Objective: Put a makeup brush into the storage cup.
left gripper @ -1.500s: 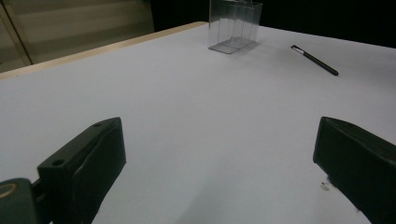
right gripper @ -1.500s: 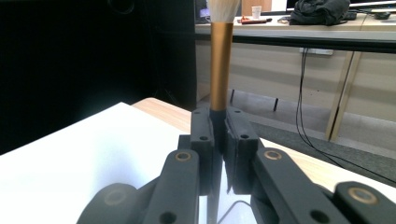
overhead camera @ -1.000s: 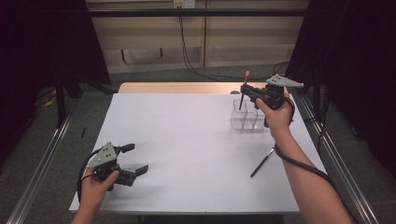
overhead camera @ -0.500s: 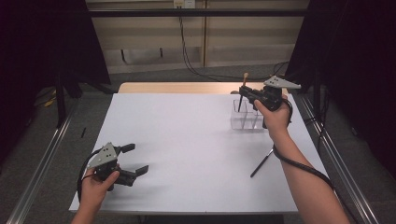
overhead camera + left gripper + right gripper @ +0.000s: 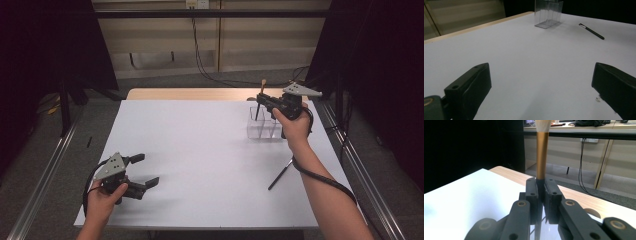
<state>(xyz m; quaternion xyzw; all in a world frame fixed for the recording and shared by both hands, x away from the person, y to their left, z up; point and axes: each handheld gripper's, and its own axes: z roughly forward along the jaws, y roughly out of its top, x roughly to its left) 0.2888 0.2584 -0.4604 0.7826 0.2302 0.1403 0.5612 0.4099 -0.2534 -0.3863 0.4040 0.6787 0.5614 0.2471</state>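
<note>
My right gripper (image 5: 260, 101) is shut on a thin brush (image 5: 258, 107), held upright just over a clear plastic box (image 5: 265, 128) at the table's far right. In the right gripper view the brush's gold ferrule (image 5: 542, 155) rises straight up from between the jaws of that gripper (image 5: 541, 187), its pale bristles at the top. A second, black brush (image 5: 280, 174) lies flat on the table nearer the person, right of centre. My left gripper (image 5: 147, 169) rests low at the near left, open with nothing between its fingers. Its own view shows that left gripper (image 5: 541, 75), the box (image 5: 549, 12) and the lying brush (image 5: 591, 31) far off.
The white table (image 5: 200, 140) has a wooden strip along its far edge. Black curtains hang at both sides, metal rails run along the floor, and cables hang on the back wall. The right gripper's cable loops beside the right forearm.
</note>
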